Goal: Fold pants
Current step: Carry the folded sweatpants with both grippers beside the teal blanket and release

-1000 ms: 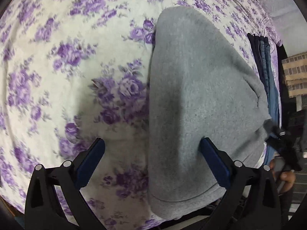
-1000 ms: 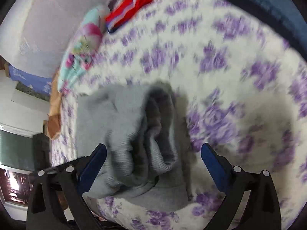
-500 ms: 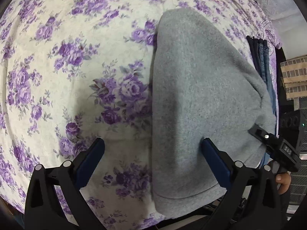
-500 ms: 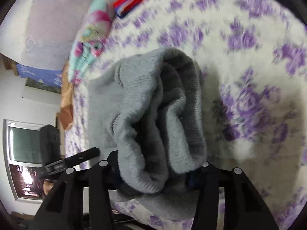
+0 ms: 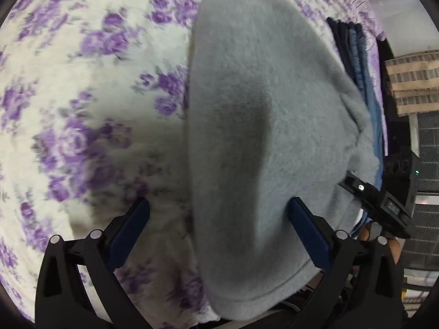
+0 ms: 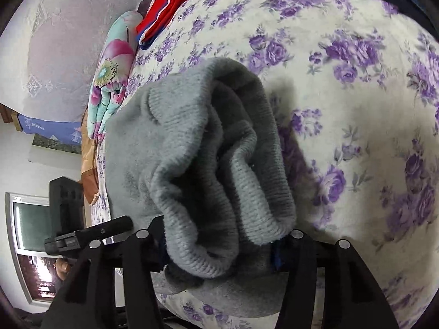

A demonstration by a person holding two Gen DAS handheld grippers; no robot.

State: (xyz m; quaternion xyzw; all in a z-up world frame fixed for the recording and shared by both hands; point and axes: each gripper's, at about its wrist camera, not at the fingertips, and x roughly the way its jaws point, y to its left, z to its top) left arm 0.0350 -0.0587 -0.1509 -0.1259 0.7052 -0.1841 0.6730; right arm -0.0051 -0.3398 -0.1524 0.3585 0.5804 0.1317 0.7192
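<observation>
Grey fleece pants [image 5: 255, 126] lie folded on a floral bedsheet [image 5: 90, 87]. My left gripper [image 5: 219, 219] is open, its blue-padded fingers [image 5: 129, 224] straddling the pants' left edge near the hem. In the right wrist view my right gripper [image 6: 219, 241] is shut on the bunched ribbed end of the grey pants [image 6: 208, 164], which bulges up over the jaws. The right gripper's body also shows in the left wrist view [image 5: 376, 205] at the pants' right edge.
Folded dark and blue jeans [image 5: 356, 54] lie at the bed's right edge. A red garment [image 6: 164, 8] and a flowered quilt [image 6: 112, 82] lie at the far end of the bed. The sheet [image 6: 356, 109] is bare right of the pants.
My right gripper moved onto the pants' ribbed end and closed on it. The left gripper came closer to the pants, still open.
</observation>
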